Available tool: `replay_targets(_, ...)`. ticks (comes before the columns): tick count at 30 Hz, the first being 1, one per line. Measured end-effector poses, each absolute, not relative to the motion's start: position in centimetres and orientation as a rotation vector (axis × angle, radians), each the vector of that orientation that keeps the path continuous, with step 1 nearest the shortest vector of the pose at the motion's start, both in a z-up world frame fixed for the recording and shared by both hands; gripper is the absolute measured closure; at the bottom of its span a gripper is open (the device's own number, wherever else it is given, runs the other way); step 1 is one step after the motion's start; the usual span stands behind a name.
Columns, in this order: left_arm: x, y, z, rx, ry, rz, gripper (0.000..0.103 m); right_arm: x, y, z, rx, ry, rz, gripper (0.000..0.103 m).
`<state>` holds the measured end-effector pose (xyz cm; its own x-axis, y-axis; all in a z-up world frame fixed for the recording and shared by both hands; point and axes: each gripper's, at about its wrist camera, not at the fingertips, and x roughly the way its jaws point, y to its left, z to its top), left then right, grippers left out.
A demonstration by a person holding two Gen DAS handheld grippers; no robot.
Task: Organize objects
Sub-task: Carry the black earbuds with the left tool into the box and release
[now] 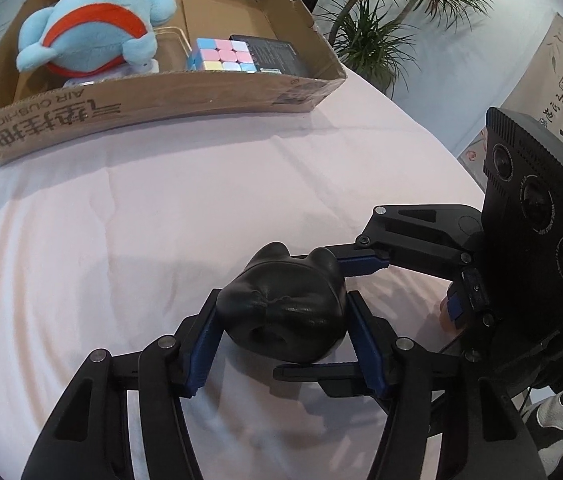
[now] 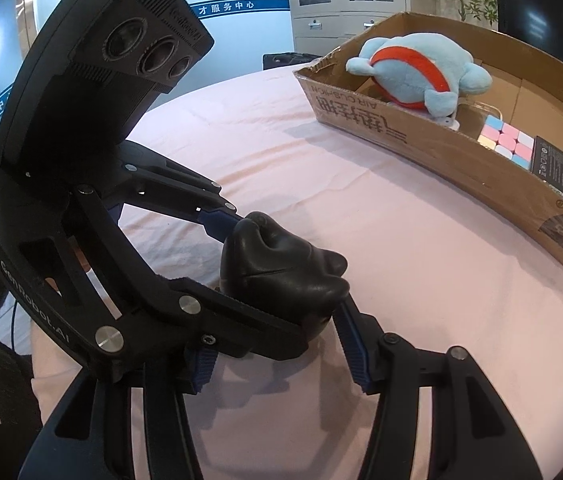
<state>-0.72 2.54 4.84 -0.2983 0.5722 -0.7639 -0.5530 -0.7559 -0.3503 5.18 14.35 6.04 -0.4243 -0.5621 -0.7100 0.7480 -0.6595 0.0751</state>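
Nearest the left wrist lens, the left gripper (image 1: 281, 332) reached forward and low over the pale pink tablecloth (image 1: 129, 216), its blue-padded fingers (image 1: 201, 344) pressed against both flanks of a glossy black, soft rubbery toy with two small ear-like bumps (image 1: 285, 304) — the jaws pinched it squarely.

The right gripper (image 1: 339, 316) came in from that toy's right side, angled across it. One blue pad lay against the toy's far edge by the ears, the other finger ran under its near side. In the right wrist view the right gripper (image 2: 277, 320) showed its jaws spread around the toy (image 2: 277, 268) and only one pad (image 2: 351, 340) touching it; whether they truly clamped it I cannot tell.

Well beyond the toy stood a shallow brown cardboard box (image 1: 153, 104) on the cloth — it held a light-blue plush with an orange-red band (image 1: 93, 32), a pastel puzzle cube (image 1: 221, 56) and a flat black packet (image 1: 277, 54).
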Motion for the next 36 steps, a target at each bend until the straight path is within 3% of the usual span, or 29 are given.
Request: replay_targets(36, -9.1, 4.7, 14.3, -1.116, 0.026, 2.152, 0.044, -2.7, 15.6, 14.3, 0.870, 0.321, -2.206, 0.053)
